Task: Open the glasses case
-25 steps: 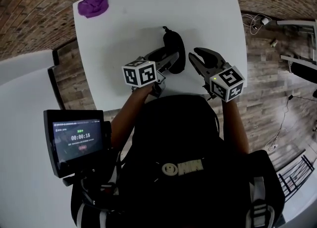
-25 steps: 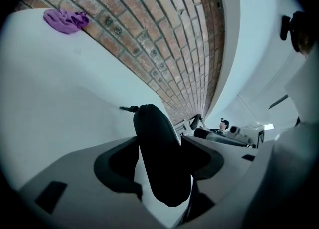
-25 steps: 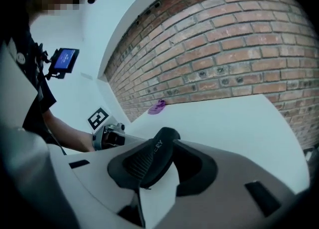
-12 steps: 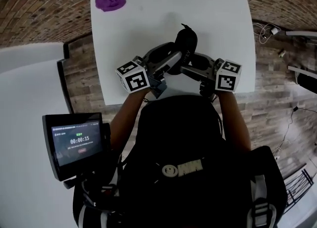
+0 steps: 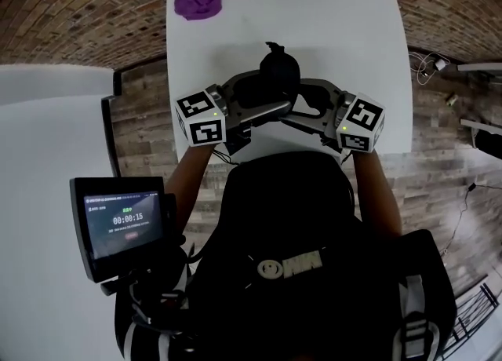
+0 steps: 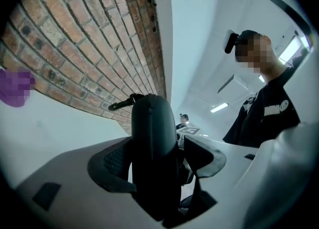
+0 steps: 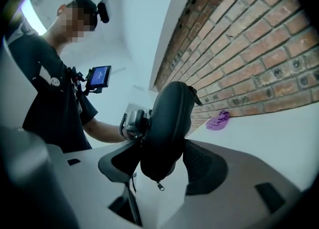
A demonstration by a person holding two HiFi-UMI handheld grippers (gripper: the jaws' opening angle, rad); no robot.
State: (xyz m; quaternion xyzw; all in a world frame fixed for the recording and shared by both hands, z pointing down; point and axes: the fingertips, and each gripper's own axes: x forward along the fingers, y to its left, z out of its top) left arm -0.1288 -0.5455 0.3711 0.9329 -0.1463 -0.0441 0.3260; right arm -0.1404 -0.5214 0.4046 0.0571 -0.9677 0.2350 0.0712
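Glasses case (image 7: 169,118): black, rounded, smooth shell with a zip seam and a small pull (image 7: 160,186) dangling. Its lower end is hidden between the textured pads of the right hand-held gripper (image 7: 164,166), which is clamped on it after just closing slightly. The left hand-held gripper (image 6: 159,161) faces it. Its jaws have just opened, with the case between them and a gap at one pad. Seen from the head, both grippers cover most of the case, over the white bench (image 5: 337,30).

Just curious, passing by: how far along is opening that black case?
Done: the black zippered glasses case is up off the white table. In hand: the right gripper has just closed its jaws on it; the left gripper just opened its jaws around it. Left: unzipping; it's still zipped shut.
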